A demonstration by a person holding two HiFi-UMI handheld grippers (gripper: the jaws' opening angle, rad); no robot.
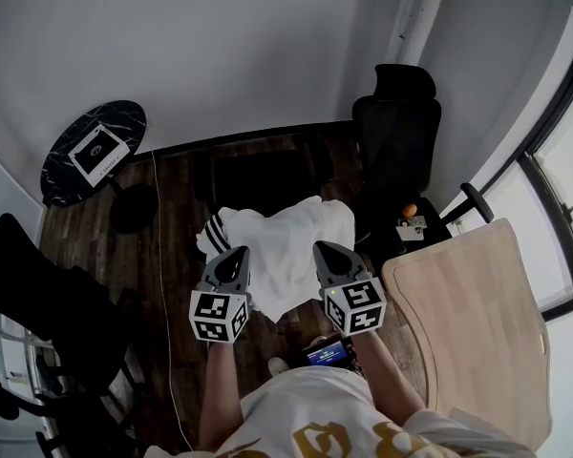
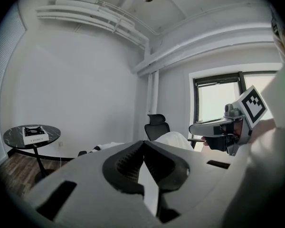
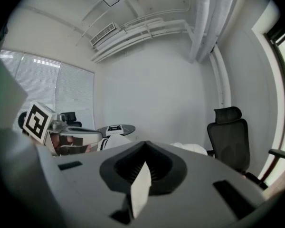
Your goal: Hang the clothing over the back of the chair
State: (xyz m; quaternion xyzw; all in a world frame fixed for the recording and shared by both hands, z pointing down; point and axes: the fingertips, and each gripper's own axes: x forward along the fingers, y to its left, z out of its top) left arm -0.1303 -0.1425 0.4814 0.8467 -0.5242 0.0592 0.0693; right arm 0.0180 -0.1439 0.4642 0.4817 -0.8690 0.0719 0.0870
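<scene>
A white piece of clothing (image 1: 282, 246) with black stripes on one cuff (image 1: 213, 229) is stretched out in front of me, above the dark wood floor. My left gripper (image 1: 239, 254) is shut on its near left edge and my right gripper (image 1: 325, 250) is shut on its near right edge. In the left gripper view a strip of white cloth (image 2: 150, 186) is pinched in the shut left gripper (image 2: 143, 144). The right gripper view shows the same: white cloth (image 3: 139, 190) caught in the shut right gripper (image 3: 145, 146). A black office chair (image 1: 397, 139) stands beyond, to the right.
A round black marble table (image 1: 81, 175) with a white box (image 1: 99, 151) stands at the far left. A light wooden desk (image 1: 477, 327) is at my right, near the window (image 1: 563, 179). Another dark chair (image 1: 38, 294) is at my left. A thin cable (image 1: 164, 284) runs along the floor.
</scene>
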